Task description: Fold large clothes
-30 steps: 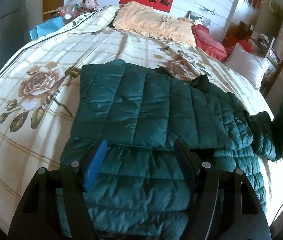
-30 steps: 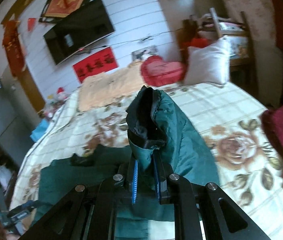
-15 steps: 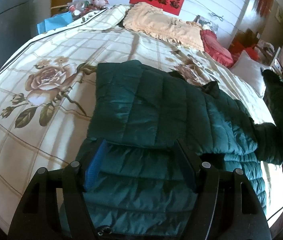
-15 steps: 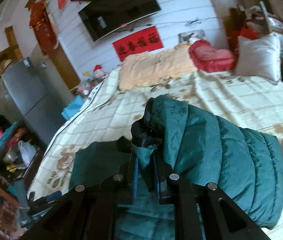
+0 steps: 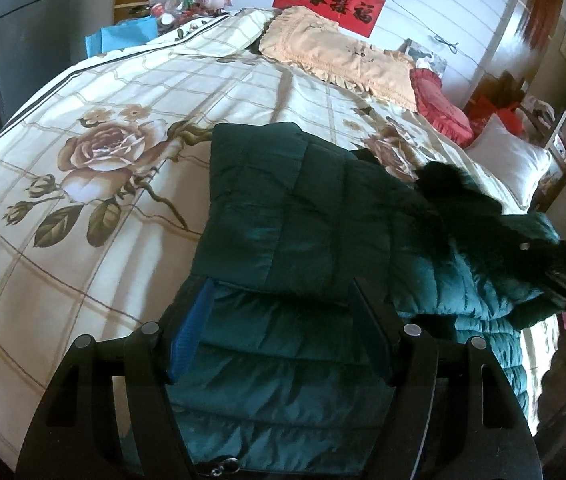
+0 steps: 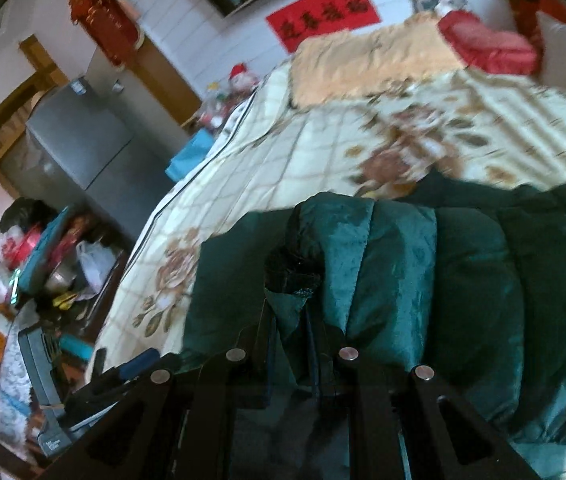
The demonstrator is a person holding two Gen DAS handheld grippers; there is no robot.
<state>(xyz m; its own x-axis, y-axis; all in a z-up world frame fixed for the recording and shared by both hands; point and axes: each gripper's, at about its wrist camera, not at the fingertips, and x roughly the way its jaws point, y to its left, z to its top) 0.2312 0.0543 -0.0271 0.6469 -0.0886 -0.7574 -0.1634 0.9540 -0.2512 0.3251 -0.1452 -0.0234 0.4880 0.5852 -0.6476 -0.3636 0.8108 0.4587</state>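
Green puffer jacket (image 5: 303, 216) lies on the bed (image 5: 95, 168), on the floral quilt, 1 sleeve panel already folded flat over the body.

My left gripper (image 5: 283, 308) is wide open, holding nothing. It sits low over the jacket's near hem area: the blue-padded finger (image 5: 191, 332) is just beside the left edge of the quilted body, the other finger over the middle panels, and the folded panel's lower edge runs between the 2 tips. I can't tell whether the fingers touch the fabric or only hover.

My right gripper (image 6: 289, 320) is clamped nearly closed on a bunched bit of the jacket (image 6: 423, 280), by the look of it the cuff end of the other sleeve (image 6: 295, 272), with the dark lining showing just above the fingertips. That sleeve drapes over the jacket body to the right of the gripper. The right wrist view is motion-blurred, so fine detail at the pinch is unclear.

In the left wrist view the right-side sleeve bulk sits raised at the jacket's far right edge, near a white pillow (image 5: 511, 164).
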